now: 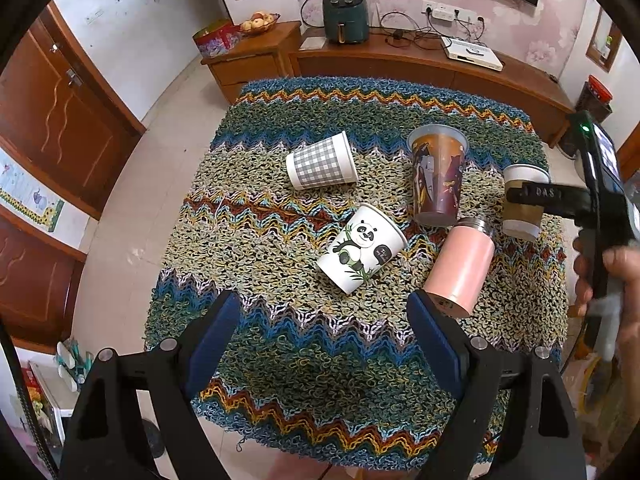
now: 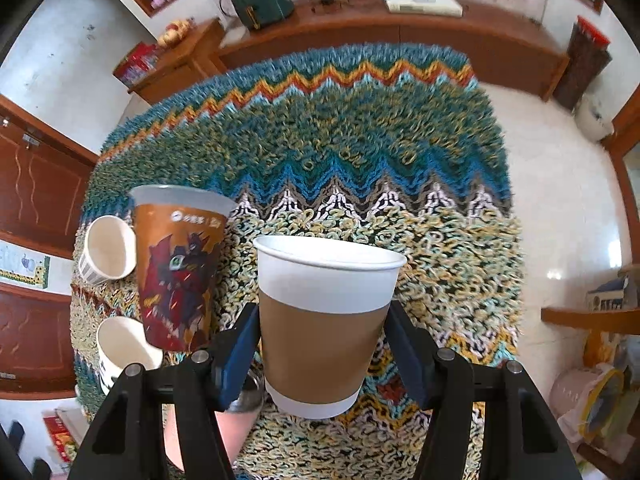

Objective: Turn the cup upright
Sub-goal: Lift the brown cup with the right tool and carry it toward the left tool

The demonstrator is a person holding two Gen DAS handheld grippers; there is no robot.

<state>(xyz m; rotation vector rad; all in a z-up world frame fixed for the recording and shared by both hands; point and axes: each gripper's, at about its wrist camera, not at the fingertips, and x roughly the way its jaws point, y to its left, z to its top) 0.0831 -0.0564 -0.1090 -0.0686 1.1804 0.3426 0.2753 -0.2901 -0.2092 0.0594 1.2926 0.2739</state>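
Note:
A white paper cup with a brown sleeve [image 2: 324, 328] stands upright between the fingers of my right gripper [image 2: 322, 344], whose pads touch both its sides; it also shows in the left wrist view [image 1: 522, 204], held just above the rug. A panda cup [image 1: 362, 254] and a checked cup [image 1: 322, 162] lie on their sides. A tall brown printed cup [image 1: 438, 176] stands upright. A pink bottle [image 1: 460, 266] lies on its side. My left gripper [image 1: 324, 334] is open and empty over the near part of the zigzag rug [image 1: 280, 360].
A wooden sideboard [image 1: 400, 60] with an air fryer [image 1: 345, 18] and cables runs along the far wall. Wooden doors [image 1: 52, 120] stand to the left. Tiled floor [image 1: 168, 112] surrounds the covered table.

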